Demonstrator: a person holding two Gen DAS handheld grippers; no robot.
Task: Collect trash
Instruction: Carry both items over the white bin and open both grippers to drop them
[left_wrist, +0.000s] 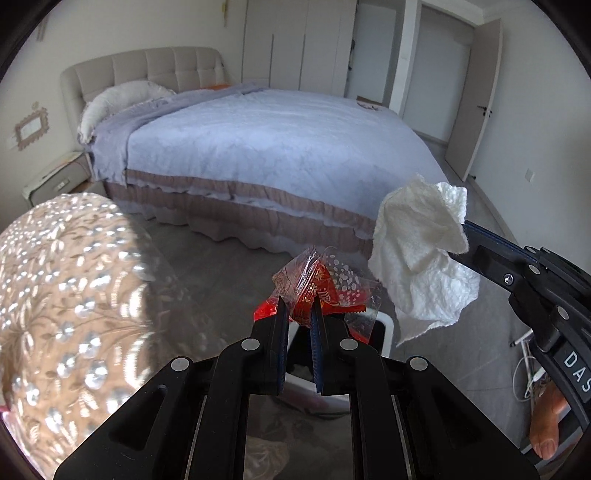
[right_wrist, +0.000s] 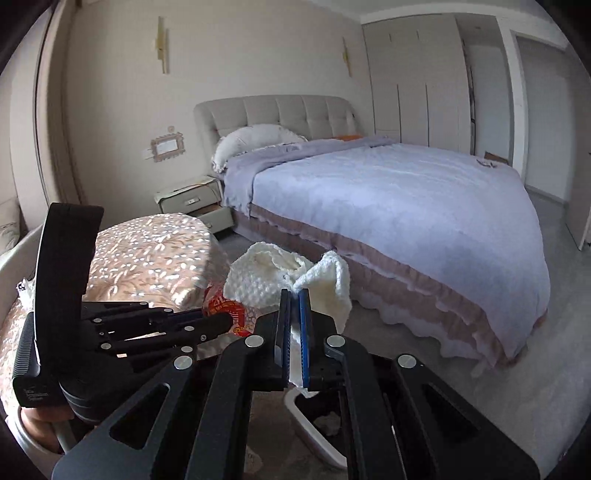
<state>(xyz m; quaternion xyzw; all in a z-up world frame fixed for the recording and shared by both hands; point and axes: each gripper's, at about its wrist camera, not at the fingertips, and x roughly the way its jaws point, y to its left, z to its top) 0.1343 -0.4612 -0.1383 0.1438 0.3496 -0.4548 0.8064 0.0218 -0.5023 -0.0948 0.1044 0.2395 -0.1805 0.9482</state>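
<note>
My left gripper (left_wrist: 299, 306) is shut on a red and clear plastic wrapper (left_wrist: 321, 284), held in the air above a white trash bin (left_wrist: 384, 328) on the floor. My right gripper (right_wrist: 294, 295) is shut on a crumpled white paper tissue (right_wrist: 258, 277), also above the bin's white rim (right_wrist: 306, 421). In the left wrist view the tissue (left_wrist: 417, 251) hangs from the right gripper's fingers (left_wrist: 491, 243) just right of the wrapper. In the right wrist view the left gripper (right_wrist: 221, 321) comes in from the left with the wrapper (right_wrist: 229, 310).
A bed with a lilac cover (left_wrist: 277, 140) fills the room behind. A floral cushion (left_wrist: 66, 295) lies close on the left. A bedside cabinet (right_wrist: 192, 203) stands by the headboard. A door (left_wrist: 476, 96) stands open at the right. Cables (left_wrist: 528, 373) lie on the grey floor.
</note>
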